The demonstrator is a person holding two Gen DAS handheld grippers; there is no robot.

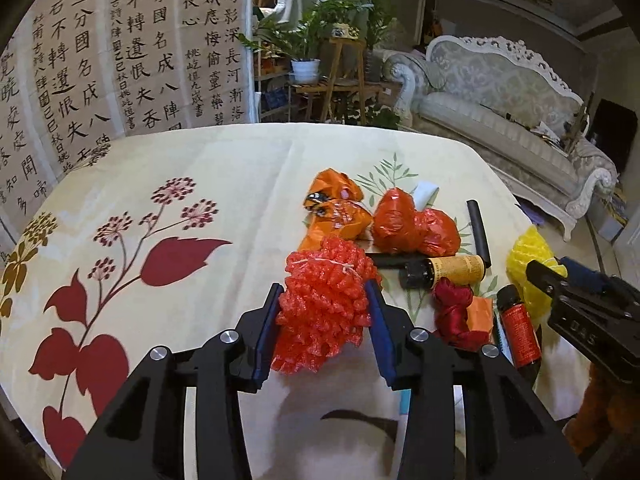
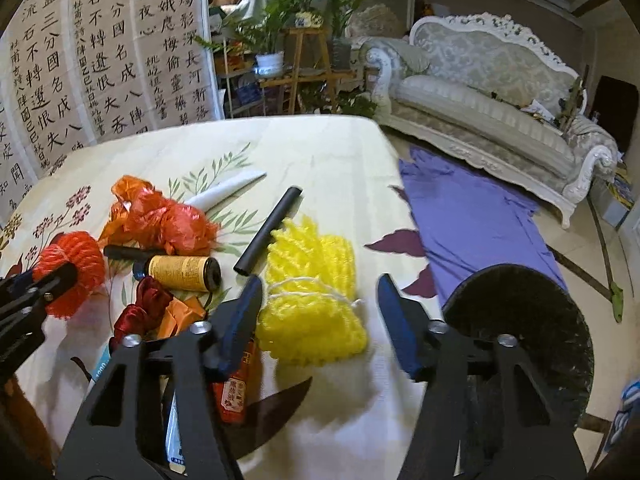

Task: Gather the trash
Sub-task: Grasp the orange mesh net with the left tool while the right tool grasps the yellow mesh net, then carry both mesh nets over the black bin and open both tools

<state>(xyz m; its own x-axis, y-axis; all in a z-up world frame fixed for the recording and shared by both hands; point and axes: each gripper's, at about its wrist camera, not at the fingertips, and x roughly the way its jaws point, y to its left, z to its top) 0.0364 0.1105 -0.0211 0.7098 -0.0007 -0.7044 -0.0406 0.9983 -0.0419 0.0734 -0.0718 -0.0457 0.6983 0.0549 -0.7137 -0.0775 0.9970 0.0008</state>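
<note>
Trash lies on a floral tablecloth (image 1: pixel 180 168). My left gripper (image 1: pixel 324 300) is shut on a red foam net (image 1: pixel 320 304), its blue pads pressing both sides; the net also shows in the right wrist view (image 2: pixel 70 268). My right gripper (image 2: pixel 318 308) is open, its jaws wide on either side of a yellow foam net (image 2: pixel 312 292) that lies on the cloth; the left wrist view shows that net (image 1: pixel 528 264) too. Nearby lie crumpled orange-red bags (image 1: pixel 412 224), a yellow-labelled bottle (image 1: pixel 444 270), a red-labelled bottle (image 1: pixel 520 328), a black tube (image 2: pixel 268 230) and red ribbon (image 1: pixel 456 312).
A round black bin (image 2: pixel 532 328) stands by the table's right edge, below my right gripper. A purple cloth (image 2: pixel 472 216) lies on the floor beyond it. A sofa (image 2: pixel 492 92), a plant stand (image 2: pixel 304 64) and calligraphy sheets (image 2: pixel 100 60) are behind the table.
</note>
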